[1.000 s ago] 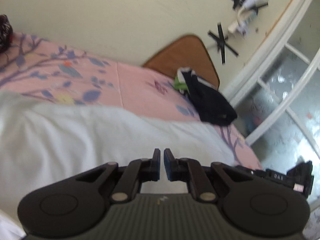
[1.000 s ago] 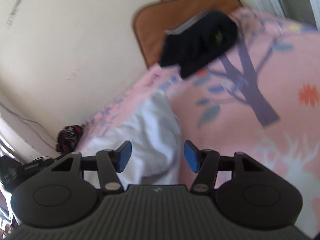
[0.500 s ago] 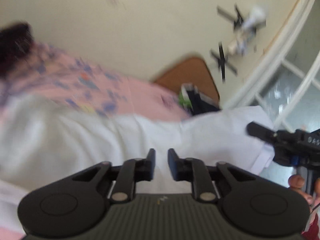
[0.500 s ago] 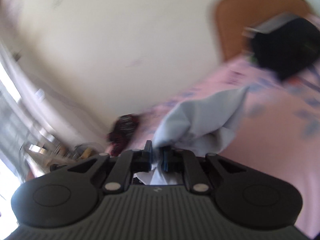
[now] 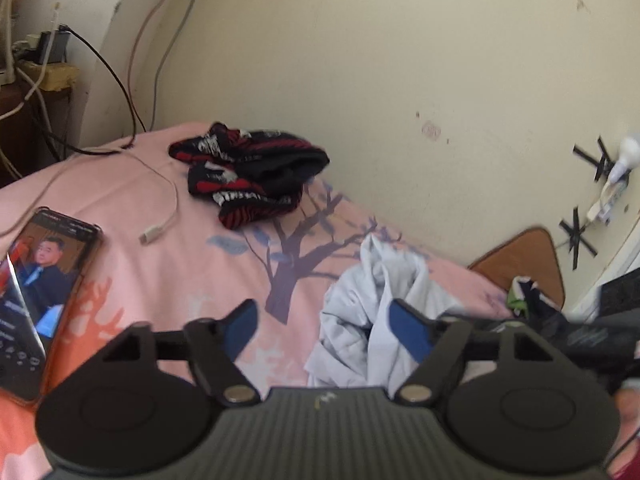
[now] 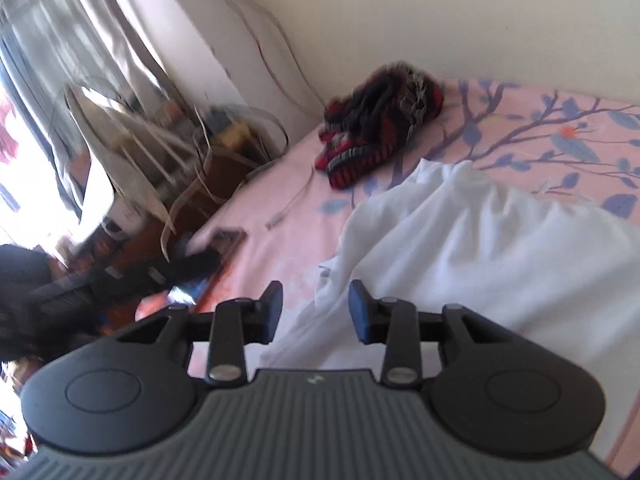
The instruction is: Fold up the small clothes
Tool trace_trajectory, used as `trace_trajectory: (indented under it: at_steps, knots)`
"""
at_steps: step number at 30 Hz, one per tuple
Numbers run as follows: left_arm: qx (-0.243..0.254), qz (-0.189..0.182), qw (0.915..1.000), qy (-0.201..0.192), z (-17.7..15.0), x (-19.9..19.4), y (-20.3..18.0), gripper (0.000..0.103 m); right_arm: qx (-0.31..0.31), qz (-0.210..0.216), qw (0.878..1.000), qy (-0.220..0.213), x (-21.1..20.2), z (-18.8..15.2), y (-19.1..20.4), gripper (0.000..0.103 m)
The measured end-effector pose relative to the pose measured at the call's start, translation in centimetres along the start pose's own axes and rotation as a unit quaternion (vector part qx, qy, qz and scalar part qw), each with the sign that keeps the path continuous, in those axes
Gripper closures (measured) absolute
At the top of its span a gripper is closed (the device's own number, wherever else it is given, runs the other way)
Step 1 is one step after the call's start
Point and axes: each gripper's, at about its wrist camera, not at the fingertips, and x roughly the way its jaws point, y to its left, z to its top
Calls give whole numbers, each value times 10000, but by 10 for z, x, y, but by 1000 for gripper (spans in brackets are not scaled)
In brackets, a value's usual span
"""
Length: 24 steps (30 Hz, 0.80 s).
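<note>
A white garment (image 5: pixel 380 312) lies bunched on the pink patterned bed sheet (image 5: pixel 168 264); it also shows in the right wrist view (image 6: pixel 480 248), spread wide. My left gripper (image 5: pixel 324 330) is open, with the garment's bunched end just beyond its right finger. My right gripper (image 6: pixel 316 310) is open and empty, its fingers just above the garment's near edge. A red and black garment (image 5: pixel 248 176) lies crumpled near the wall, also in the right wrist view (image 6: pixel 376 124).
A phone (image 5: pixel 36 280) with a lit screen and a white charging cable (image 5: pixel 160 224) lie on the sheet at the left. A dark garment (image 5: pixel 532 300) lies by a brown headboard (image 5: pixel 528 260). Cluttered furniture (image 6: pixel 168 168) stands beside the bed.
Both grippers opened. The right one let go of the white garment, which now lies bunched on the bed. The left view swung left toward the phone and red-black garment.
</note>
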Motion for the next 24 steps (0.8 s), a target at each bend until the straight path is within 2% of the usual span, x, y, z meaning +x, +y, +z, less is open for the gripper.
trace_trajectory:
  at_steps: [3, 5, 7, 8, 9, 10, 11, 13, 15, 16, 17, 18, 19, 21, 24]
  knots:
    - [-7, -102, 9994, 335, 0, 31, -9, 12, 313, -191, 9973, -636, -34, 2, -17, 63]
    - [138, -218, 9986, 469, -4, 48, -20, 13, 467, -466, 9954, -701, -42, -3, -29, 63]
    - [481, 65, 9968, 632, -10, 65, -30, 27, 564, -720, 9945, -502, -34, -10, -41, 64]
    - [614, 207, 9948, 791, -14, 75, -32, 44, 643, -822, 9940, -326, -24, -15, -50, 64]
    - [666, 230, 9929, 963, -20, 84, -30, 49, 767, -909, 9929, -80, -15, -21, -61, 65]
    - [828, 244, 9929, 815, -25, 84, -30, 50, 860, -972, 9915, 89, -2, -29, -70, 70]
    - [1001, 284, 9914, 800, -28, 83, -33, 50, 834, -915, 9922, -147, -2, -37, -75, 82]
    - [1059, 385, 9896, 898, -27, 80, -35, 50, 999, -805, 9916, -138, -8, -35, -78, 82]
    - [988, 408, 9895, 972, -23, 75, -34, 46, 1103, -660, 9915, -188, -22, -32, -77, 76]
    - [943, 365, 9903, 954, -20, 71, -32, 44, 1041, -612, 9919, -400, -36, -33, -76, 71]
    - [922, 330, 9908, 932, -18, 67, -30, 29, 974, -601, 9913, -643, -52, -34, -75, 59]
    - [897, 308, 9916, 884, -16, 63, -29, 9, 922, -627, 9895, -917, -66, -39, -77, 53]
    - [871, 264, 9924, 828, -14, 59, -27, 2, 903, -702, 9869, -1134, -82, -43, -78, 43]
    - [818, 74, 9927, 885, -11, 57, -24, 0, 976, -906, 9821, -1334, -105, -54, -88, 39]
    - [631, -212, 9912, 1140, -9, 66, -23, 0, 1208, -1081, 9796, -1190, -114, -70, -106, 39]
